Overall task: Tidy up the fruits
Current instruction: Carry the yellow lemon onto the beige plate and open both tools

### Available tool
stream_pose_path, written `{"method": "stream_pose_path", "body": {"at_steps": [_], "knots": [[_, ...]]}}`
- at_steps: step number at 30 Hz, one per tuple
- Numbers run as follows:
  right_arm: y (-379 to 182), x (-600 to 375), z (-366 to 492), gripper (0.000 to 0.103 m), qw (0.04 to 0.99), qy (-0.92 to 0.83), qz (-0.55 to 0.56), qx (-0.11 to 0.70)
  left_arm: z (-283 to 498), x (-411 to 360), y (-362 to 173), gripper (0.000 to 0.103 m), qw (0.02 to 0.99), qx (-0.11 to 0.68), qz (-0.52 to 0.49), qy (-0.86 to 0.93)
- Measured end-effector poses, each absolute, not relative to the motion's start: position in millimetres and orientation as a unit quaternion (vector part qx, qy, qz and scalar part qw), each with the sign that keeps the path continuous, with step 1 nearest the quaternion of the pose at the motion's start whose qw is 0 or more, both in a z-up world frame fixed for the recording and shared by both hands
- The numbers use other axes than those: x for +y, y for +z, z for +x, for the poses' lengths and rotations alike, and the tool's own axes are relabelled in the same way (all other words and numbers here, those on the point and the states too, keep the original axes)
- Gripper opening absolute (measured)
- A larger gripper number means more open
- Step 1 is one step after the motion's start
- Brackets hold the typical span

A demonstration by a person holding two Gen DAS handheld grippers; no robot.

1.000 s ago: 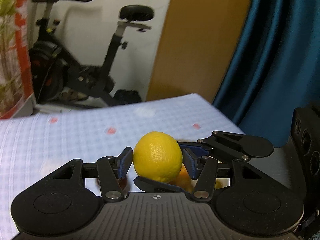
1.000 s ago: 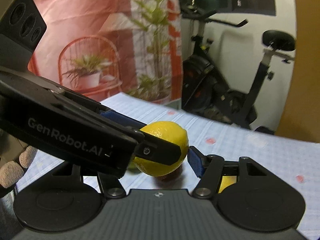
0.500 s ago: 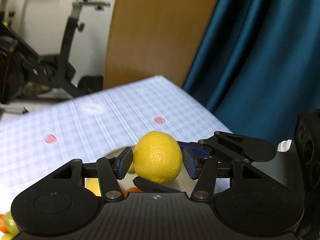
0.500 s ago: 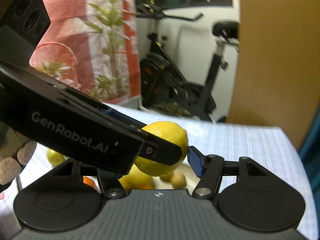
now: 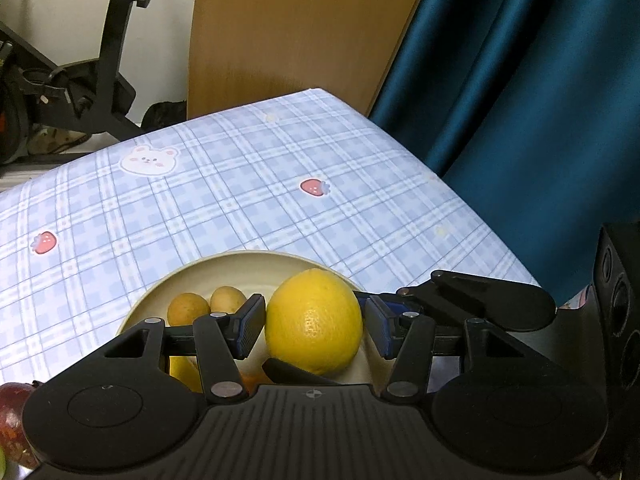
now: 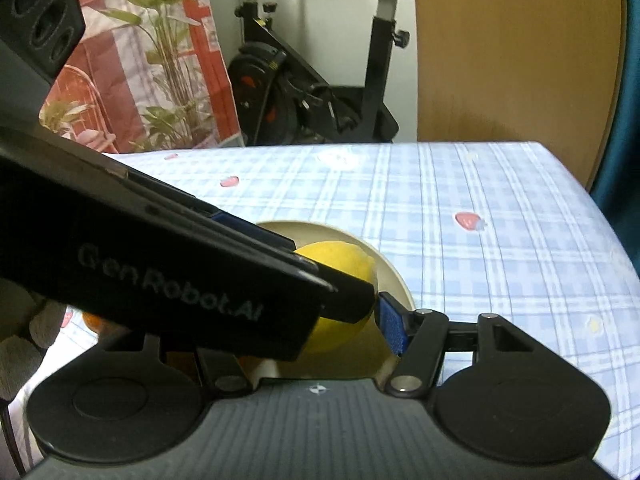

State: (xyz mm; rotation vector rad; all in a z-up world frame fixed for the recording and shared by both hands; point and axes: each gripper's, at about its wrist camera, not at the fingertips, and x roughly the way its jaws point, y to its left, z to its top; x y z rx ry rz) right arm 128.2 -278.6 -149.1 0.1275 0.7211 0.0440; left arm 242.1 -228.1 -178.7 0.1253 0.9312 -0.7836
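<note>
A yellow lemon hangs just above a cream plate, and both grippers grip it together. My left gripper is shut on it, its blue pads at the lemon's two sides. From the right, my right gripper crosses in, with one finger behind the lemon and one under it. In the right wrist view the lemon sits against the right pad of my right gripper. The left gripper's body hides the other pad. Two small tan fruits lie on the plate.
A blue checked cloth covers the table, whose right edge meets a dark blue curtain. A red fruit lies at the lower left and an orange near a gloved hand. An exercise bike stands behind the table.
Both grippers have swung to the right and down with the lemon still held. The plate with its fruits has come into view beneath it, and the bike has slid off to the left.
</note>
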Motion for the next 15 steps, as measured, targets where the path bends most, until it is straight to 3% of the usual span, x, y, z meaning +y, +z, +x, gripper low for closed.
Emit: {"method": "stream_pose_path", "body": {"at_steps": [15], "knots": [[-147.3,-279.9,128.9,0.064,0.929,-0.01,0.07,0.364,243.7,-180.5,-148.4,0.057,0.839,0.403,0.007,-0.365]]}}
